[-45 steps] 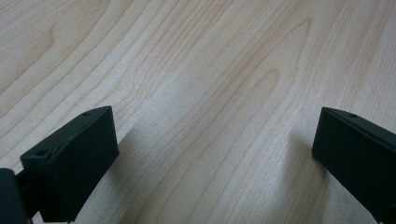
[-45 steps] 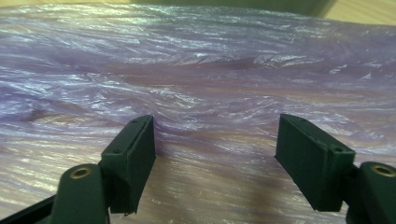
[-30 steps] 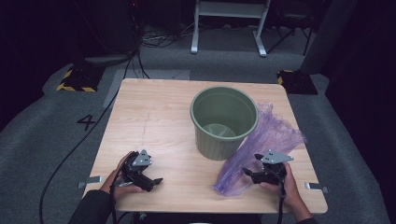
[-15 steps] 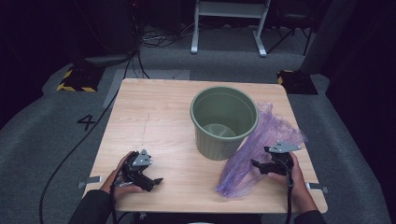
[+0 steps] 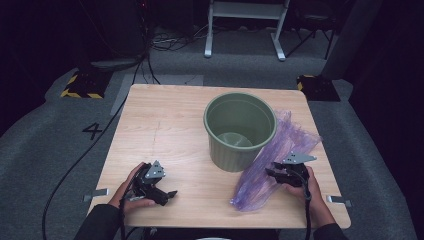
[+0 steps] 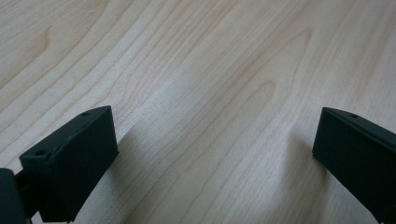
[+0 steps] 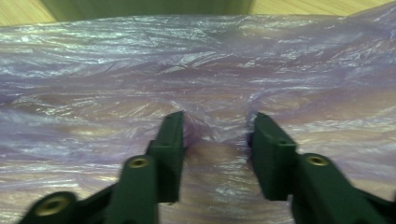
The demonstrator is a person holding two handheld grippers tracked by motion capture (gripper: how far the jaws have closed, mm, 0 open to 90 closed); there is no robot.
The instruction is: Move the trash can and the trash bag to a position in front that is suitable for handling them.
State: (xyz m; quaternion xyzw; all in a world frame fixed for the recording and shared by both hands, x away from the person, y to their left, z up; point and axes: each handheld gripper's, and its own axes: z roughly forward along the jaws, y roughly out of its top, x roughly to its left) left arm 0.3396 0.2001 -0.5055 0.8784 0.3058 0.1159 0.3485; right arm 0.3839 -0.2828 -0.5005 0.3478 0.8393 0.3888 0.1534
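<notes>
A thin purple plastic bag (image 5: 282,147) lies flat on the wooden table (image 5: 165,120), just right of a green bucket (image 5: 235,150) that stands upright. My right gripper (image 5: 272,173) rests on the bag's near half. In the right gripper view its jaws (image 7: 217,122) have just been closing and stand partly apart, with a puckered fold of the bag (image 7: 215,70) bunching between them. My left gripper (image 5: 167,195) sits at the table's near left; its jaws (image 6: 215,121) are wide open over bare wood.
The bucket's inside looks bare. Table edges lie close to both hands at the front. Cables trail from the grippers off the near edge. Beyond the table are a metal stand's legs (image 5: 245,30) and yellow-black striped blocks (image 5: 80,87) on the grey floor.
The right gripper has shifted right along the bag and its jaws have narrowed around a fold of film. The left gripper has not moved.
</notes>
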